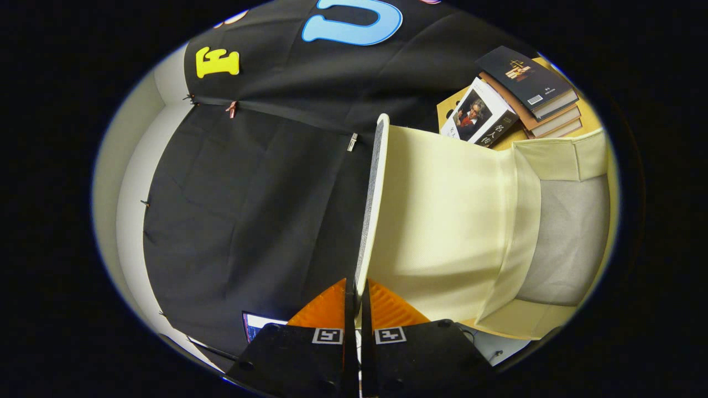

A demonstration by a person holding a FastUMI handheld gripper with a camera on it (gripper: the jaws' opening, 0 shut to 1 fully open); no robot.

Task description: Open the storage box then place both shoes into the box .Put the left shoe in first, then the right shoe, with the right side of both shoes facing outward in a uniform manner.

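- Pinching the lid [442, 221] of the storage box [558, 243] at its thin edge, gripper [358, 309] rolled over, so the whole scene reads tilted.
- Fingers nearly together, only the edge of the lid between them, both pads [390, 312] pressing on it from either side.
- Lid swung up and away from the box, its pale inner face turned toward the opening, the edge running straight ahead of the fingers and beyond them.
- Box interior lying open to one side of the held edge, grey lining visible, nothing inside as far as can be told.
- Stack of books [531, 94] well beyond the fingertips, past the far corner of the box on a wooden surface [589, 119].
- No shoes to be seen here; opening step apparently near done, both shoes not yet placed.
- Risk: grip on a very narrow strip, so a small twist of the wrist likely to let the lid slip out and drop shut.
- Risk: soft fabric lid apt to bend or sag, folding back over the opening once released unless laid fully open.
- Risk: pulling further on the lid could drag or tip the light box toward the books.
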